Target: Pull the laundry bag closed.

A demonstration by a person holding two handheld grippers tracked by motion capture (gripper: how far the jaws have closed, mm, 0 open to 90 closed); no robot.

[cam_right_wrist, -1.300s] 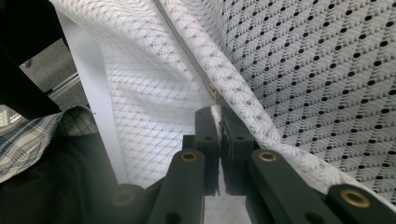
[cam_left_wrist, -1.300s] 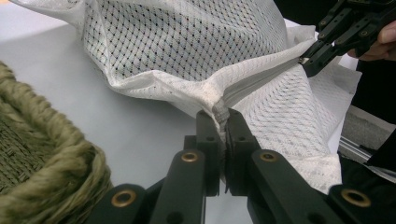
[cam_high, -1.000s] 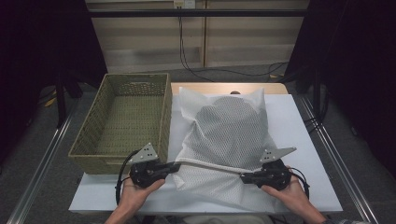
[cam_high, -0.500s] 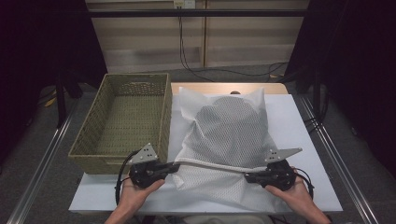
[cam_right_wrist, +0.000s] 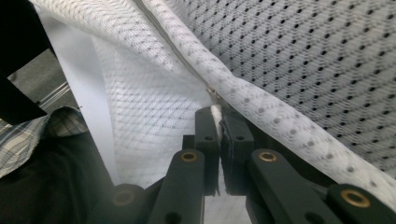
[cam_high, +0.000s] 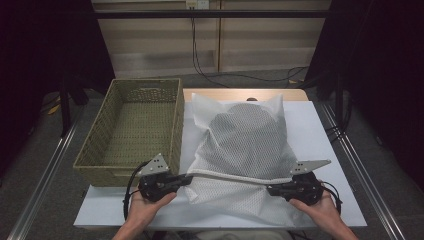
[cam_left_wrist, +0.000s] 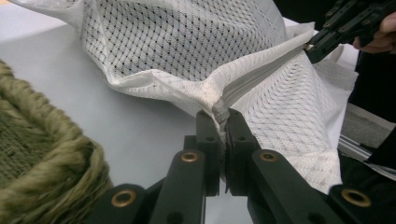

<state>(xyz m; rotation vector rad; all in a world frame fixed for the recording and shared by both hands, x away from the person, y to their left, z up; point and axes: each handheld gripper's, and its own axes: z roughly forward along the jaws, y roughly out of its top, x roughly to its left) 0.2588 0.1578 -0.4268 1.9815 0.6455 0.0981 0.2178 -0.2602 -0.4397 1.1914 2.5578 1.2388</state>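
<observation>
White mesh laundry bag (cam_high: 245, 145) lies mid-surface (cam_high: 320, 135), near edge lifted. Left gripper (cam_high: 186, 178) clamped on zip's end tab, right gripper (cam_high: 270, 190) pinched shut on zip (cam_high: 227, 176) w/ pull, prob. stretching it taut betw. them so slider runs. Wicker basket (cam_high: 135, 125) just left of bag, crowding left hand; nothing else obstructs.
</observation>
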